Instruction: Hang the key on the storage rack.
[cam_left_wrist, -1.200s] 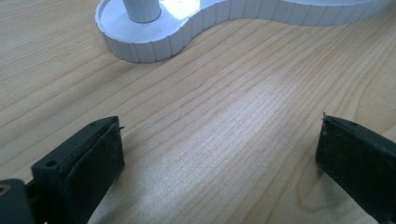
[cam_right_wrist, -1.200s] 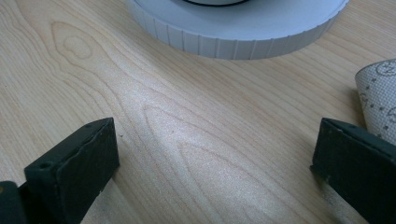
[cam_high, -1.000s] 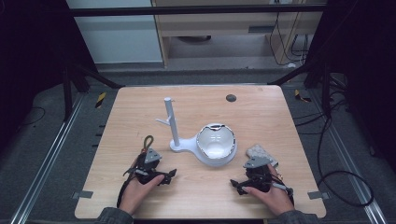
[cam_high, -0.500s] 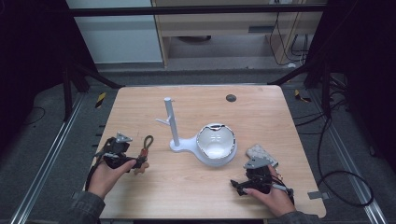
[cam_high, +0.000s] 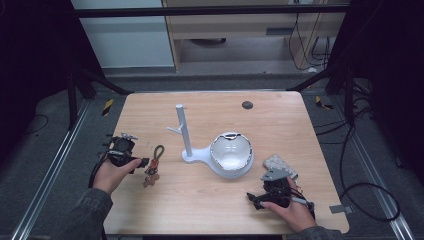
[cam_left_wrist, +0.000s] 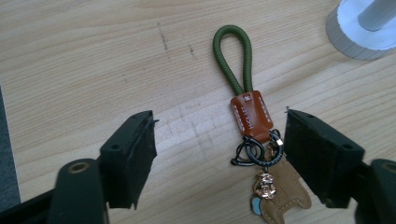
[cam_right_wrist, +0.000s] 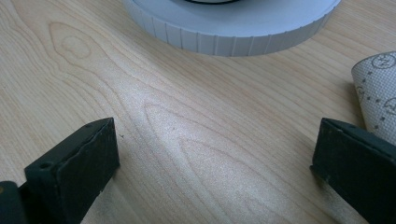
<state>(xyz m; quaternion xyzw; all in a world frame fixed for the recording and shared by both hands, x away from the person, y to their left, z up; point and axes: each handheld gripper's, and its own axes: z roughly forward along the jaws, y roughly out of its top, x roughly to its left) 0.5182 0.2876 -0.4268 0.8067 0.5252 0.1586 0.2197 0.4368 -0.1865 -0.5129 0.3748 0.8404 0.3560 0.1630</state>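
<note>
Left gripper lined up on the keychain, jaws not yet gripping.

I find the table (cam_high: 210, 205) carrying a white stand (cam_high: 187, 150) mid-top and the keychain (cam_left_wrist: 250, 140) flat near its left edge. My left gripper (cam_left_wrist: 219, 158) has just been closing; its jaws stand apart, the leather tab and rings between them, untouched. I would lower squarely and clamp the tab, not the loose charm. My right gripper (cam_right_wrist: 212, 163) rests with jaws wide apart near the front edge.

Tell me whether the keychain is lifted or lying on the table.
Lying flat. The keychain rests on the wooden table, loop stretched out, between the left claw pads, which do not touch it.
</note>
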